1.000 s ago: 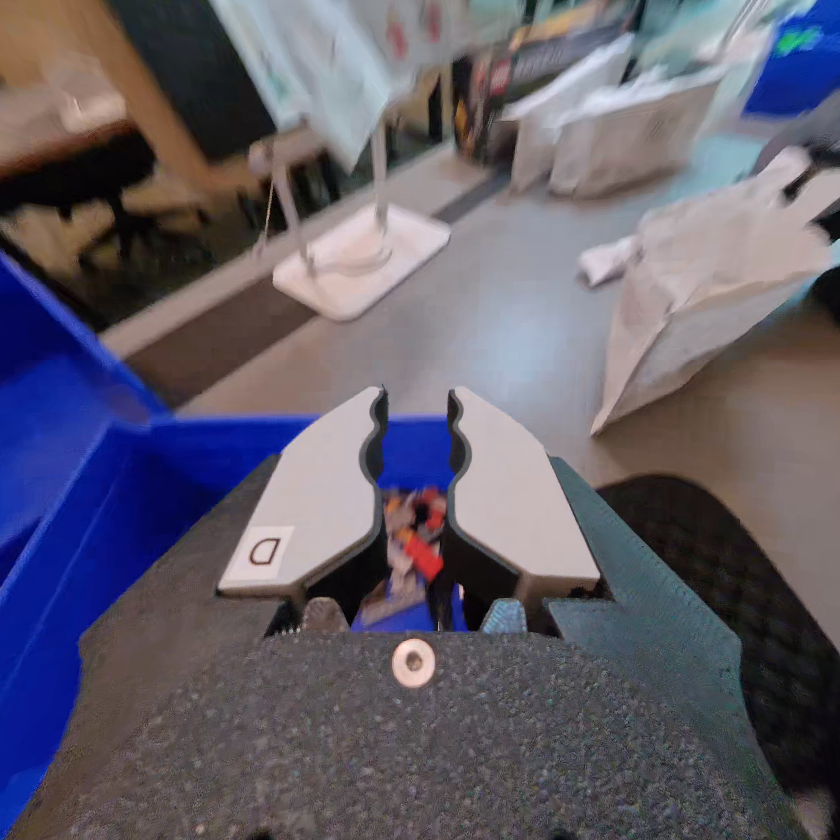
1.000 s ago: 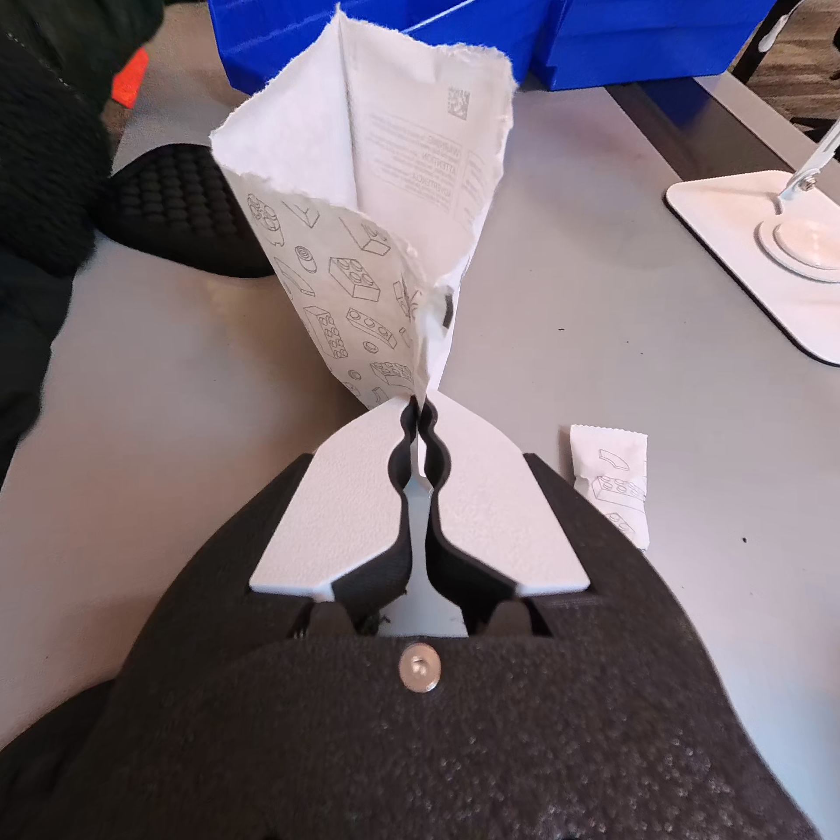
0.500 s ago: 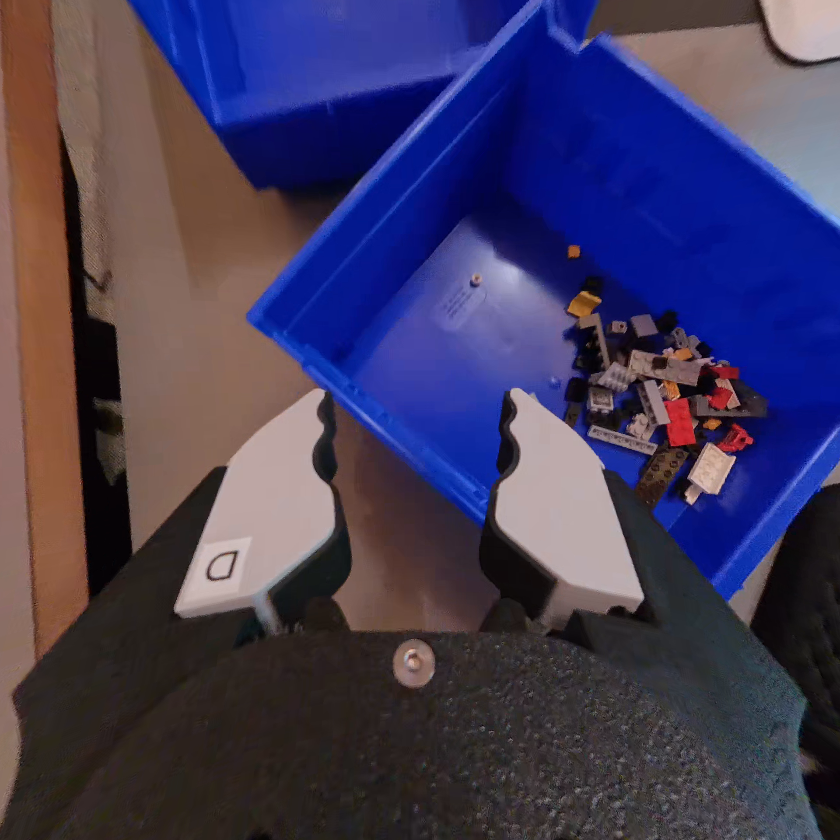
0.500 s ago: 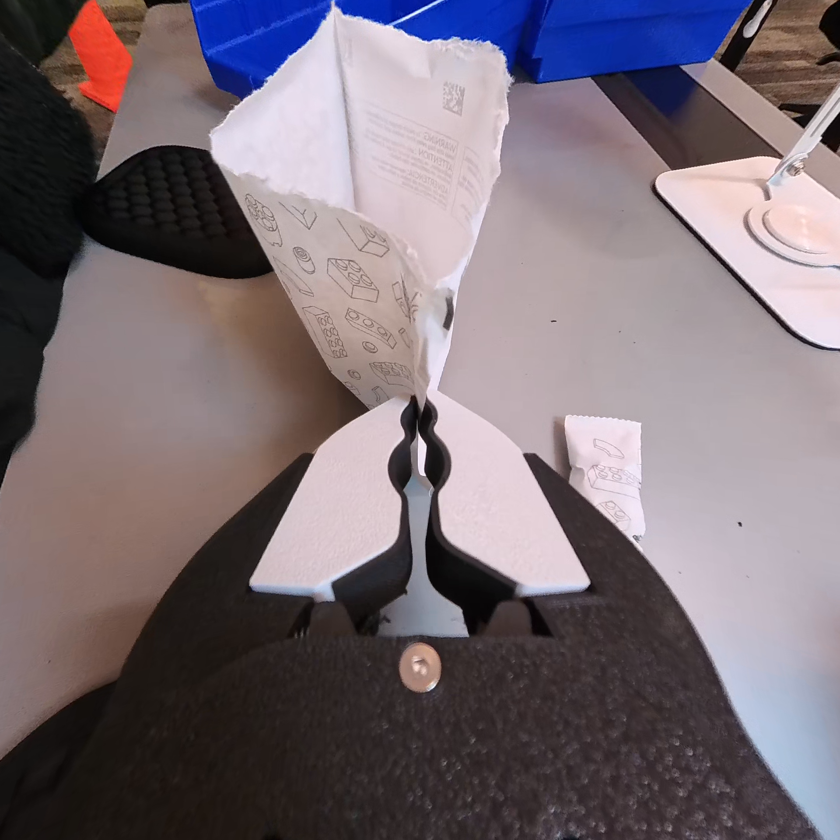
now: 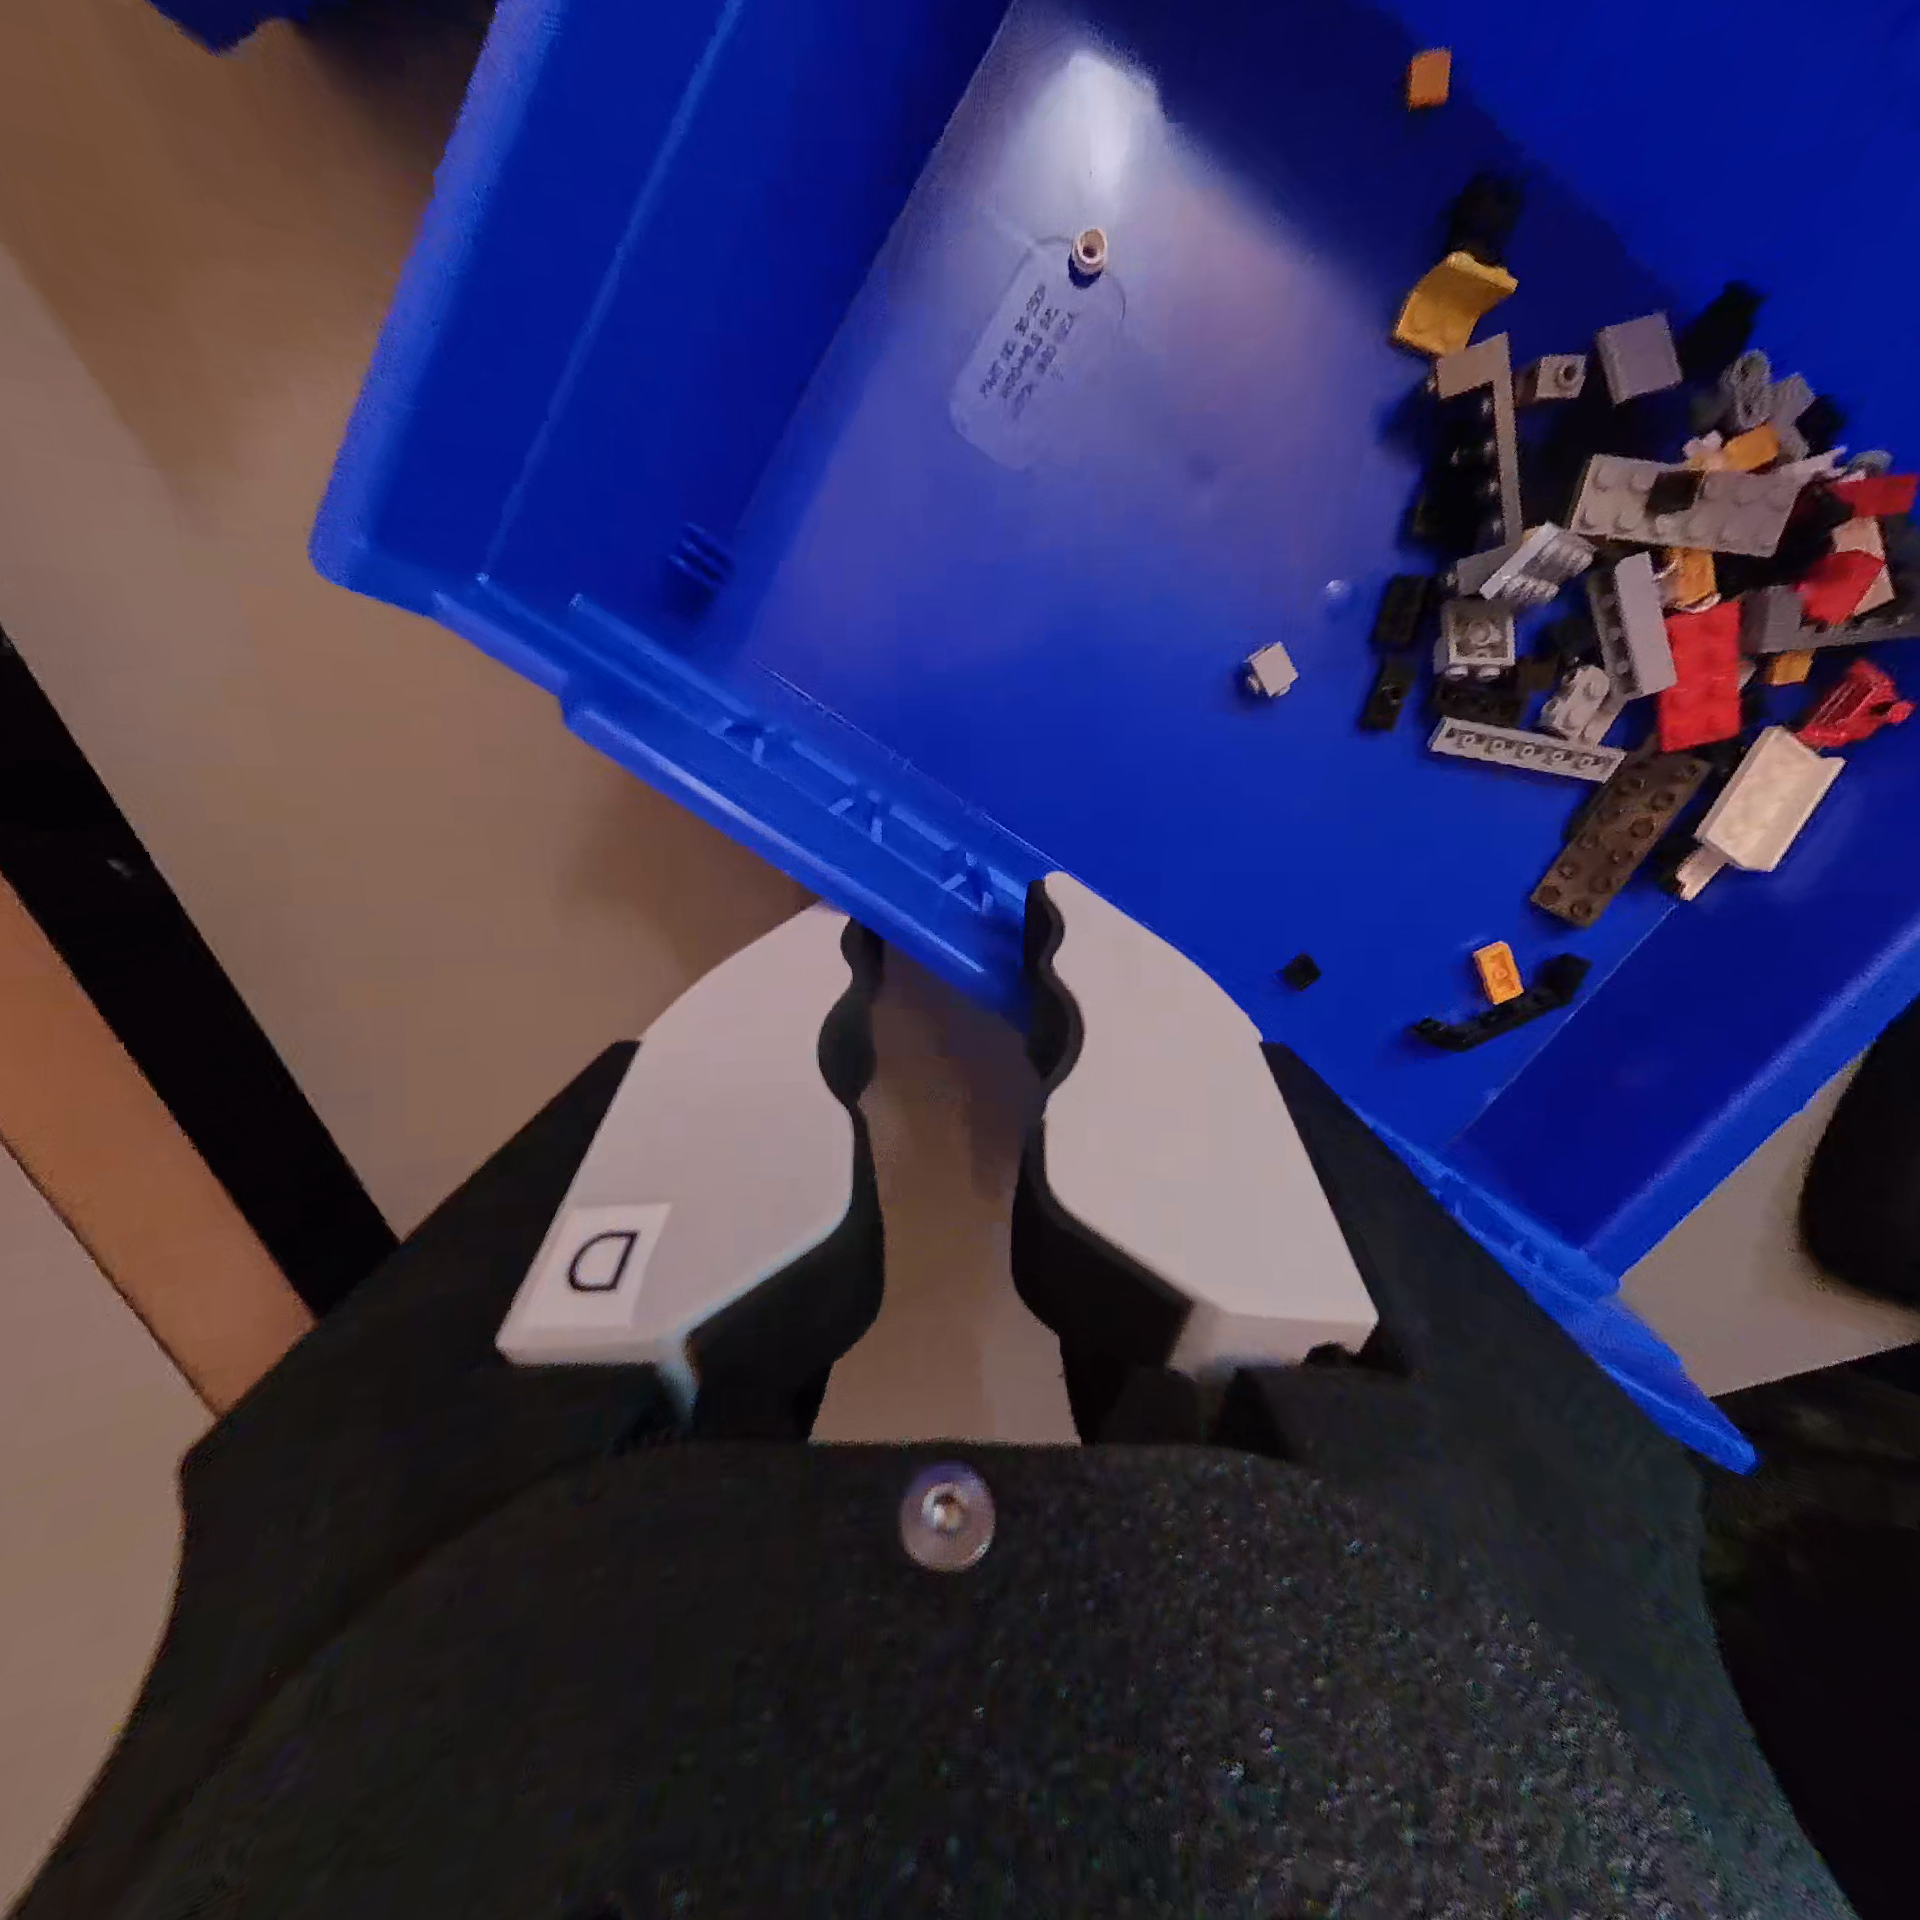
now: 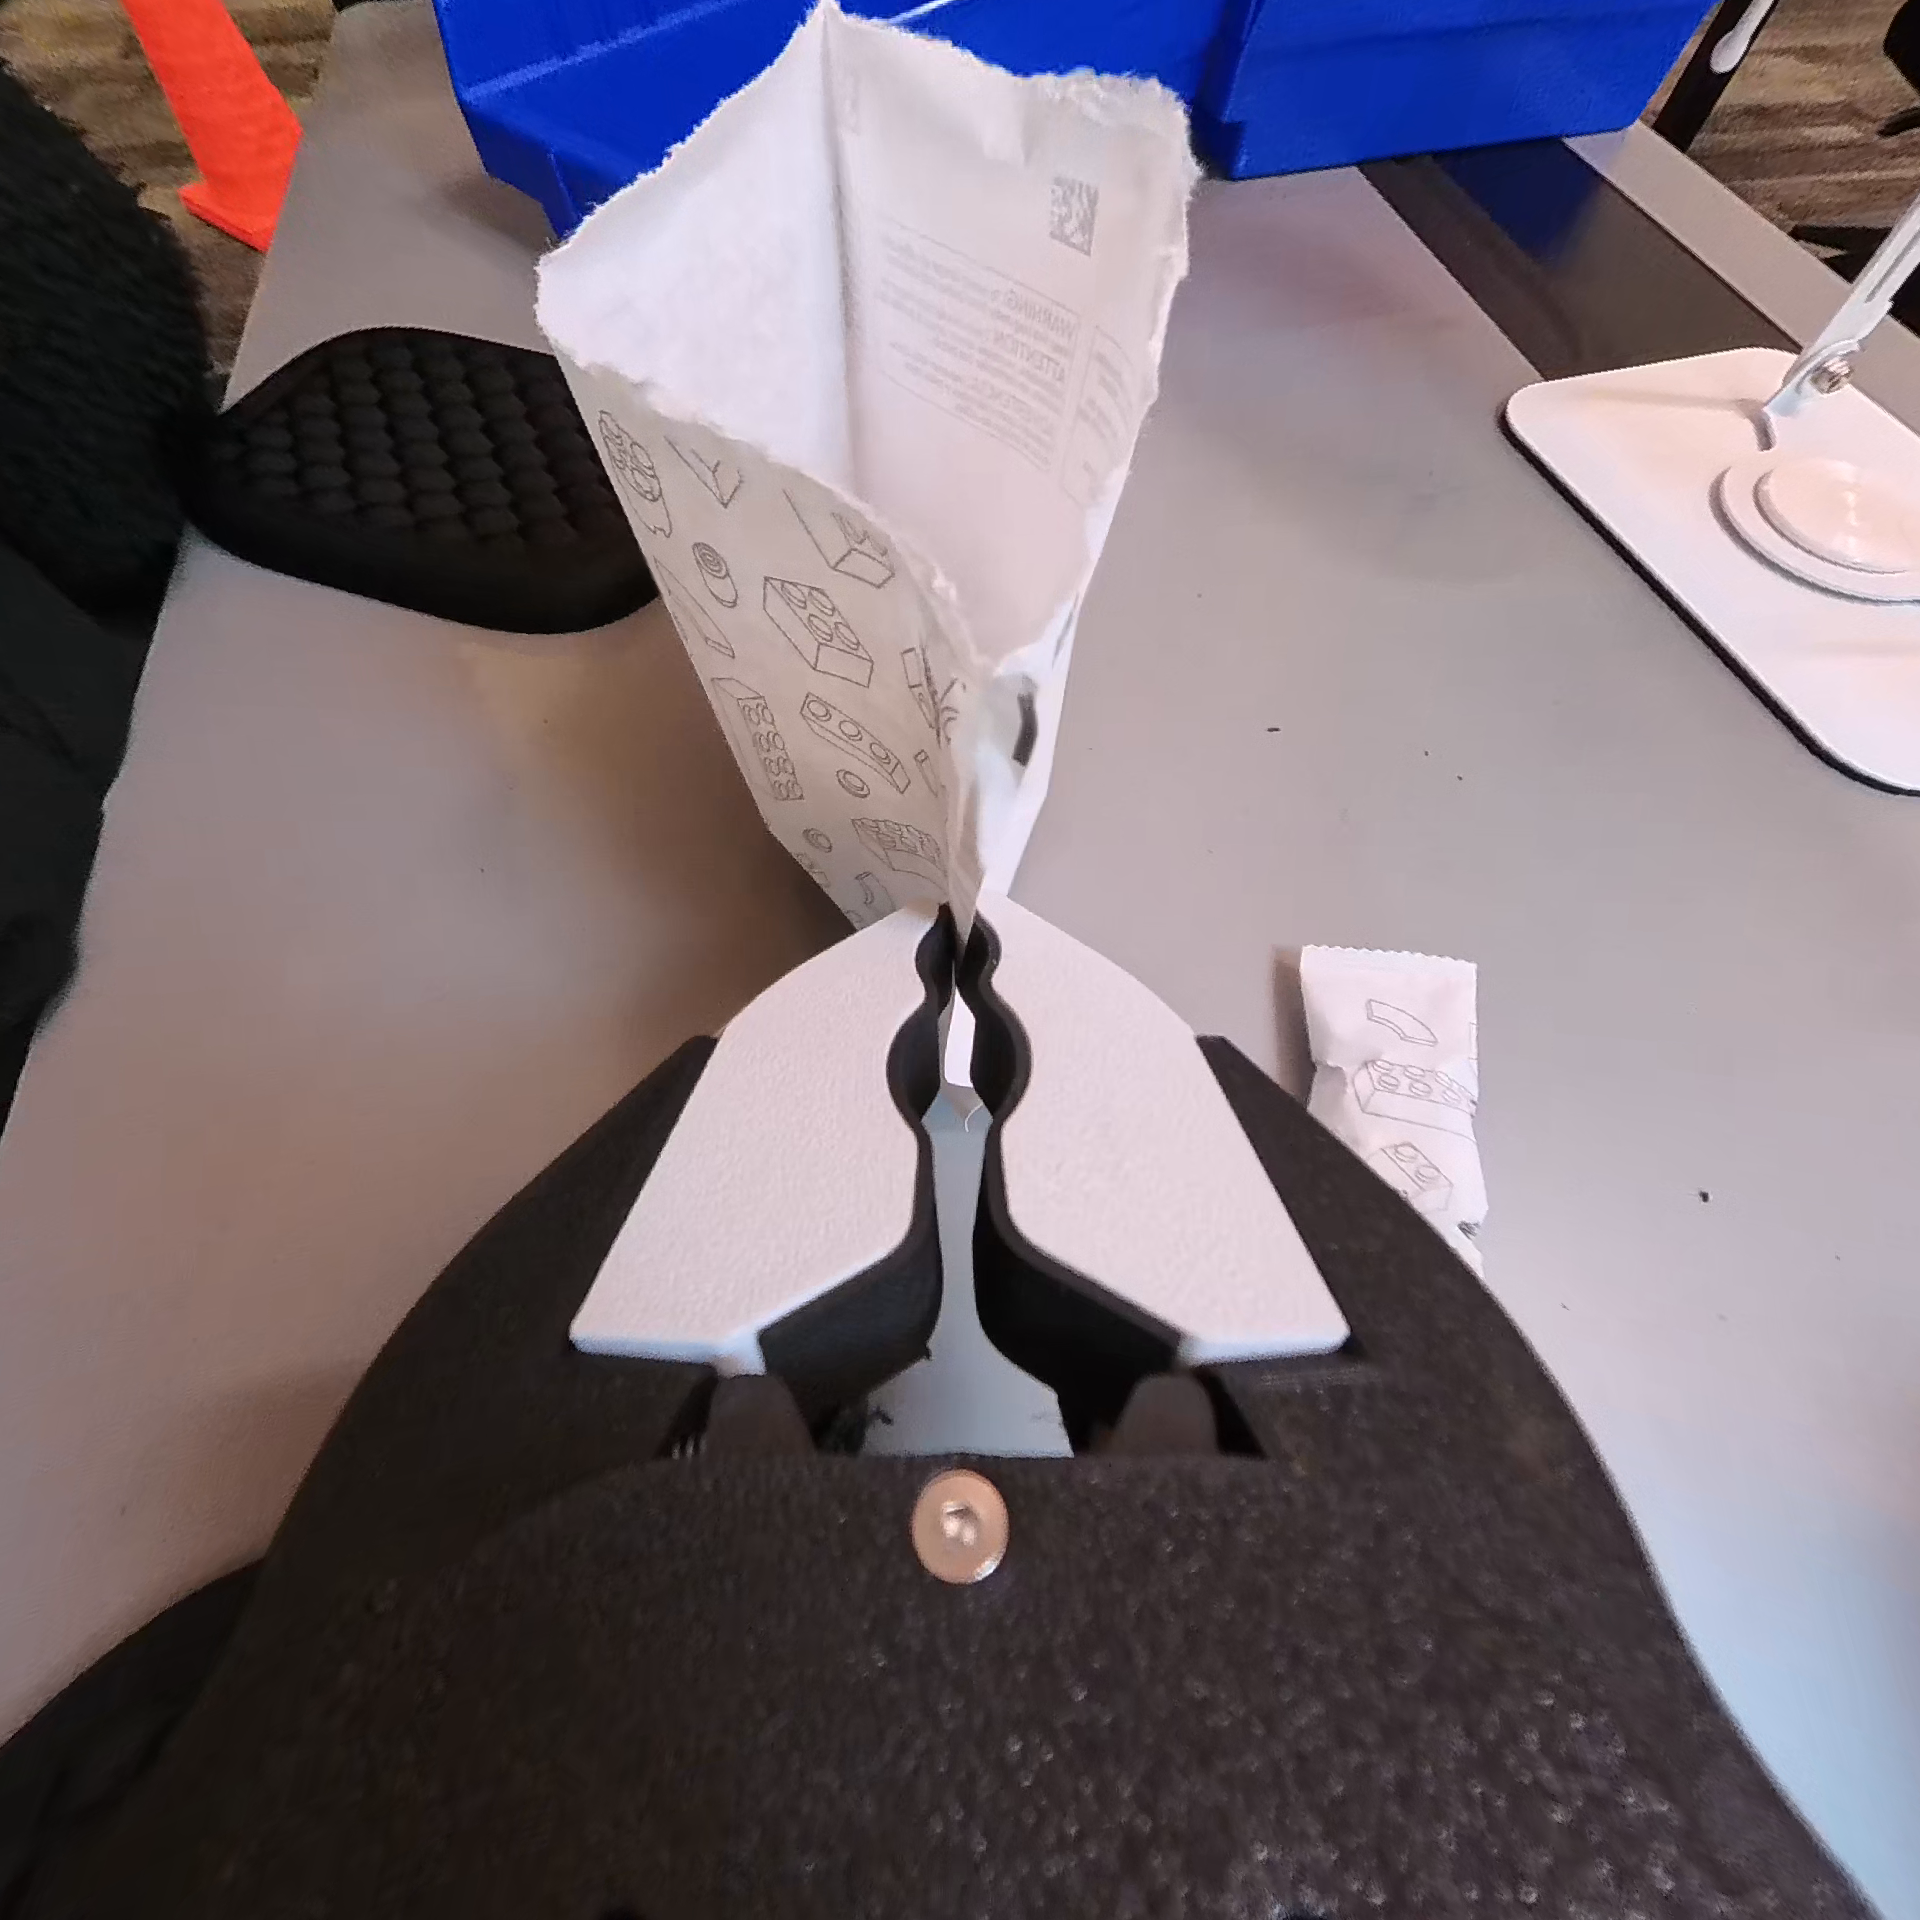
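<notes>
Grey tabletop [image 6: 416, 935] underneath. Right gripper [image 6: 961, 935] pinched tight on torn white paper bag [image 6: 883, 416], mouth flaring upward beyond the fingertips, likely for pouring. Left gripper [image 5: 951, 925] part open, straddling rim of blue bin [image 5: 831, 800], not yet clamped; loose bricks [image 5: 1662, 582] beyond-right. Small sealed packet [image 6: 1392, 1081] right of fingers; black pad [image 6: 416, 488] beyond-left.
</notes>
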Demonstrator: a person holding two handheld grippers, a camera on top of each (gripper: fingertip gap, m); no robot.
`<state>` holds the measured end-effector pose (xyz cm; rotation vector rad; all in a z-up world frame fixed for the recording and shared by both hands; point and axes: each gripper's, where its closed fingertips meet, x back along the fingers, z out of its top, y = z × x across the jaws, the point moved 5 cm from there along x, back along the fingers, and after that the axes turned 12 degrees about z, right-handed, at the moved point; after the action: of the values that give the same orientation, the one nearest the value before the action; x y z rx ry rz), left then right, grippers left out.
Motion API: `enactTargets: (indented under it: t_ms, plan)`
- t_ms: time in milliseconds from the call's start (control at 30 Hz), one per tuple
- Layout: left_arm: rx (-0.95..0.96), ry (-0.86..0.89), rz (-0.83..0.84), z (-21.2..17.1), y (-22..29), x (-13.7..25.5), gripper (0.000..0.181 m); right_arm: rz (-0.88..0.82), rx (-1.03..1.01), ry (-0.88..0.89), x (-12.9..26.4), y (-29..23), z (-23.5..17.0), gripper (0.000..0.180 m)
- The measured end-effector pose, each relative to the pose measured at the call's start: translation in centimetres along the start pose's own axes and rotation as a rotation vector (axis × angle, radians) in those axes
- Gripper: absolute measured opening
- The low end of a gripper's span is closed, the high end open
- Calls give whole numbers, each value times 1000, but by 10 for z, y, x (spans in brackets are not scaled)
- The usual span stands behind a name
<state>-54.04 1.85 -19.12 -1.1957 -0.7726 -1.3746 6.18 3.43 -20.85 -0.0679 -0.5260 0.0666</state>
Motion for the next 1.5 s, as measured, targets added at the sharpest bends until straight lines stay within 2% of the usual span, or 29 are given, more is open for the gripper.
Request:
enactTargets:
  t_ms: [233,333,433,600,700,767,867,967,1033,1100,1200,1500]
  plan:
    - [-297,-32,-38,23,-6,-8,26,11,-3,6,-3,-2,0,0]
    - [-445,14,-90,36,-2,-11,25,13,-2,5,-5,-2,0,0]
    - [-503,41,-93,48,1,-14,23,14,-4,3,-5,-2,-2,0]
    - [-431,44,19,53,4,-11,24,17,-14,0,-6,-1,-4,0]
    - [-277,33,15,46,6,-4,38,22,-19,-2,-7,-1,-4,0]
    - [-149,24,-36,41,11,0,35,27,-21,-3,-8,-1,-4,0]
    - [-54,-100,-51,29,15,-8,38,32,-20,-10,-11,-1,-4,0]
    - [24,-184,-47,25,16,-27,29,27,-13,-20,-11,-3,-4,0]
    - [48,-240,-60,21,19,-42,29,21,-10,-27,-10,-4,-5,0]
    - [37,-274,-82,17,26,-56,19,23,-11,-26,-10,-4,-5,0]
    - [30,-239,-120,23,30,-56,7,29,-22,-19,-10,-2,-6,0]
    - [-32,-263,-69,28,17,-47,6,44,-42,-8,-10,0,-8,0]
